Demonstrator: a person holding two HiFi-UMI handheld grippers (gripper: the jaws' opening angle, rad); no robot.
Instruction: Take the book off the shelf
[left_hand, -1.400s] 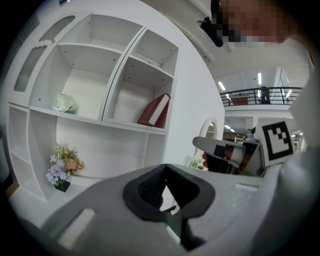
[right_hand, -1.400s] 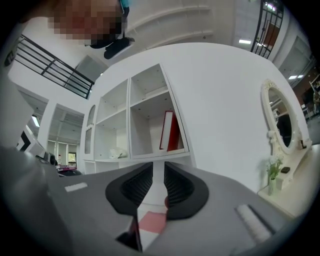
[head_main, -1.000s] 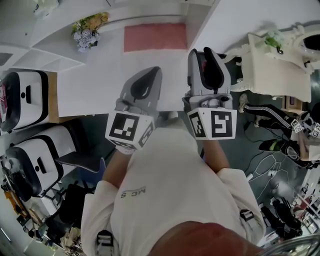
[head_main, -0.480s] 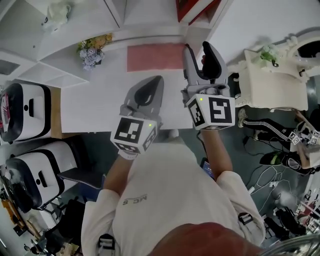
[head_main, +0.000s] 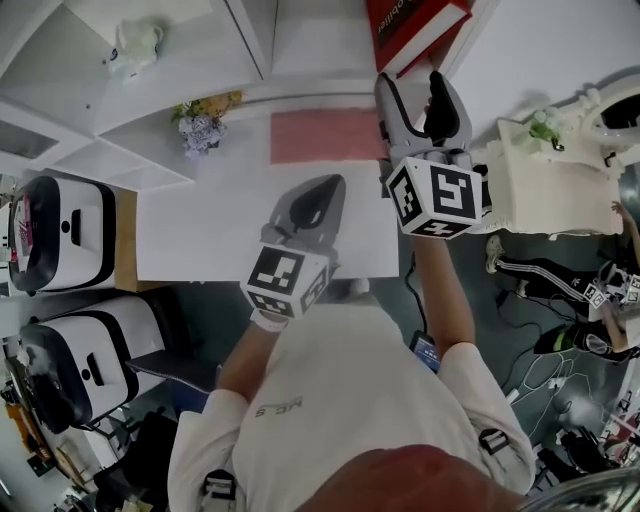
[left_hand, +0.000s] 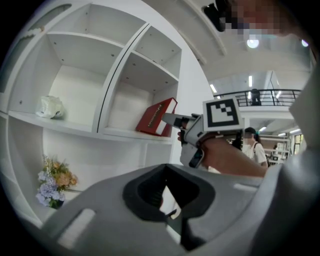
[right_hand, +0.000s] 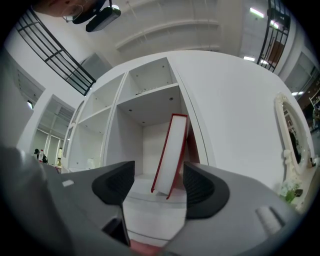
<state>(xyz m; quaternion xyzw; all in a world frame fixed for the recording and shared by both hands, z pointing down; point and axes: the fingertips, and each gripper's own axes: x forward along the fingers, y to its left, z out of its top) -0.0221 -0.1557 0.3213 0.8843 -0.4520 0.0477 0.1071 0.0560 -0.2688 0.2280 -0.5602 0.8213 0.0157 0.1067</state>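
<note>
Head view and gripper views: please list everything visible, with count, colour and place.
book: one, red, leaning in right shelf compartment
shelf: one, white, behind table
lump: one, white, left compartment
flowers: one bunch, yellow and lilac, below shelf
mat: one, pink, on table
table: one, white, before shelf
ornate furniture: one, cream, right of table
machines: two, white and black, left of table
left gripper: one, grey, shut, over table
right gripper: one, grey, jaws have just been opening, book framed between them, untouched
</note>
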